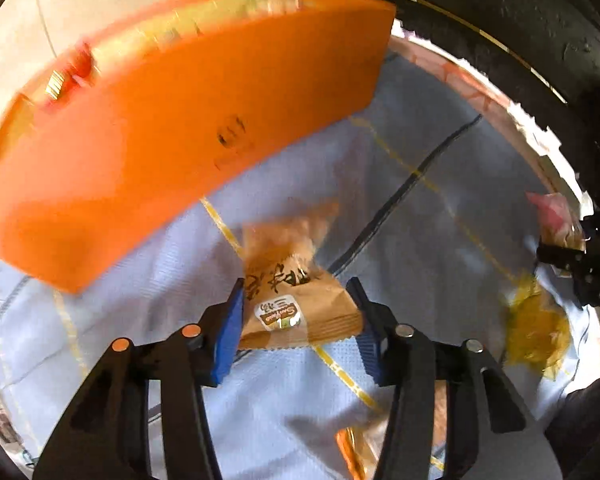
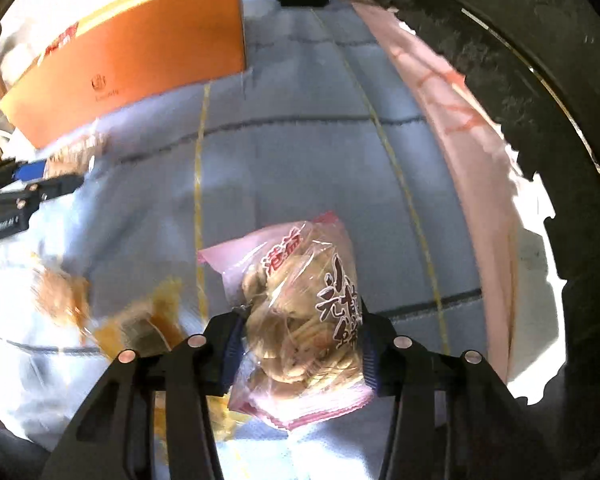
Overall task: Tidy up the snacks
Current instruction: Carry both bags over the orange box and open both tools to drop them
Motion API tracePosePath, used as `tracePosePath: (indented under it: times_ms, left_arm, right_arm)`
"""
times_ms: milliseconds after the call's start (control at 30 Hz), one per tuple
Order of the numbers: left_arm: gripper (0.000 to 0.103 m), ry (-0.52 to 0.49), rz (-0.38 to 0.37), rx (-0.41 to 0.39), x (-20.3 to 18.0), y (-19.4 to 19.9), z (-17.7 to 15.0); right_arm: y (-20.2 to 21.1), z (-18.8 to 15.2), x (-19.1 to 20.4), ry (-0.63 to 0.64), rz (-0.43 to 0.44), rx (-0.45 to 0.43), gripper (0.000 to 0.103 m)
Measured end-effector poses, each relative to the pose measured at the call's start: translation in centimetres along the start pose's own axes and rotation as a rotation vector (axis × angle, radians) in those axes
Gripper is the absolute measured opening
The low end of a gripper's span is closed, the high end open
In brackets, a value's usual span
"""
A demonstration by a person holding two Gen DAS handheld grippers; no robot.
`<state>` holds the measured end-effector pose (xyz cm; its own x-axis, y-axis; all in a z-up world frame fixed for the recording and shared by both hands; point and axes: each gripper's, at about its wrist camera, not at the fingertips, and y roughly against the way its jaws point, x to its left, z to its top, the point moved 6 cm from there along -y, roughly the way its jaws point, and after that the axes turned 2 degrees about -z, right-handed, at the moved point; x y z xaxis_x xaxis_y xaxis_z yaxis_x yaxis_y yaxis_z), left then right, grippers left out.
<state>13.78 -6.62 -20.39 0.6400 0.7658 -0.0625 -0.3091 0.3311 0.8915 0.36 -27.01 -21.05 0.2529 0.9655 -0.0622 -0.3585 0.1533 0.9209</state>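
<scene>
1. The left gripper (image 1: 298,326) has its blue pads closed partway onto a brown packet (image 1: 296,300). One pad presses each side edge, so the packet is held between them. No other state can be read from this view.
2. The brown packet is flat kraft-coloured foil with dark brush lettering, a small oval logo and a crimped bottom seam. It sits at 6 o'clock in the left view, over the blue cloth (image 1: 400,208).
3. An orange box (image 1: 172,128) fills the 10 o'clock part of that view. It is open at the top, with wrappers showing inside, and it lies just beyond the held packet.
4. A yellow wrapper (image 1: 538,326), loose and blurred, lies on the cloth at 4 o'clock. Another orange-edged wrapper (image 1: 350,452) shows at the bottom edge, partly hidden by the fingers.
5. The right gripper (image 2: 300,344) is narrowed onto a pink bag (image 2: 300,312), with its pads against both sides of the bag.
6. The pink bag is clear plastic with pink ends and red lettering, and holds pale, round, flaky pastries. It sits at 6 o'clock in the right view.
7. In the right view, loose yellow and tan wrappers (image 2: 140,320) lie at 8 o'clock, just beside the bag. The orange box stands at 10 o'clock, well apart. A pink fabric strip (image 2: 460,128) borders the cloth at 2 o'clock.
</scene>
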Motion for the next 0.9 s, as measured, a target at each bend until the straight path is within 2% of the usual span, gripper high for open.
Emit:
tracePosePath:
  times_ms: [67, 133, 200, 233, 300, 333, 433, 500, 533, 567, 600, 633, 700, 767, 800, 833, 867, 900]
  left_arm:
    - [0.041, 0.009, 0.013, -0.035, -0.5, 2.0, 1.0]
    - [0.023, 0.029, 0.003, -0.065, -0.7, 3.7, 1.8]
    - [0.021, 0.031, 0.040, -0.091, -0.5, 4.6, 2.3]
    - [0.014, 0.026, 0.051, -0.088, -0.5, 4.6, 2.3]
    - [0.009, 0.043, 0.054, -0.061, 0.0, 4.3, 1.9]
    - [0.007, 0.055, 0.029, -0.058, -0.1, 4.1, 1.5]
    - [0.007, 0.072, 0.065, -0.032, 0.7, 3.0, 0.1]
    - [0.008, 0.154, -0.010, -0.061, 2.1, 3.7, -1.1]
    - [0.025, 0.195, -0.045, -0.086, 2.4, 3.9, -1.2]
    - [0.043, 0.220, -0.045, -0.098, 2.5, 3.6, -1.3]
    - [0.073, 0.219, -0.043, -0.094, 2.2, 3.2, -1.3]
    - [0.085, 0.203, -0.056, -0.099, 1.8, 3.0, -1.3]
    - [0.093, 0.132, -0.060, -0.104, 0.5, 2.6, -1.3]
    - [0.093, 0.017, 0.006, -0.038, -0.7, 1.4, -1.8]
    - [0.078, -0.053, 0.052, 0.013, -1.3, 0.3, -2.4]
    - [0.051, -0.098, 0.078, 0.049, -1.7, -0.5, -3.0]
    - [0.038, -0.100, 0.081, 0.028, -1.9, -0.9, -3.3]
    - [0.035, -0.068, 0.085, 0.042, -1.8, -1.2, -3.4]
  right_arm:
    - [1.5, 1.4, 0.2, -0.003, 0.016, -0.040, 0.048]
    - [2.6, 3.4, 1.0, 0.018, 0.010, -0.088, 0.048]
    - [3.1, 5.3, 1.5, 0.037, -0.002, -0.118, 0.048]
    - [3.2, 5.8, 1.4, 0.037, 0.003, -0.123, 0.048]
    - [3.5, 6.8, 2.1, 0.034, 0.027, -0.132, 0.048]
    - [3.6, 7.1, 2.4, 0.038, 0.039, -0.135, 0.048]
    - [3.8, 6.6, 3.0, 0.046, 0.052, -0.128, 0.048]
    - [3.9, 5.8, 2.7, 0.044, 0.050, -0.116, 0.048]
    - [3.8, 5.4, 2.7, 0.034, 0.049, -0.107, 0.048]
    - [3.4, 5.1, 2.5, 0.020, 0.055, -0.093, 0.048]
    - [2.7, 5.1, 2.3, 0.005, 0.065, -0.079, 0.048]
    - [2.5, 4.8, 2.3, -0.005, 0.071, -0.070, 0.048]
    - [2.4, 4.7, 2.1, -0.012, 0.069, -0.066, 0.048]
    - [2.4, 4.8, 2.0, -0.014, 0.069, -0.066, 0.048]
    - [2.4, 4.9, 1.9, -0.019, 0.071, -0.065, 0.048]
    - [2.5, 5.0, 1.9, -0.022, 0.075, -0.067, 0.048]
    - [2.6, 5.0, 1.9, -0.022, 0.075, -0.071, 0.048]
    - [2.7, 5.1, 1.9, -0.020, 0.074, -0.076, 0.048]
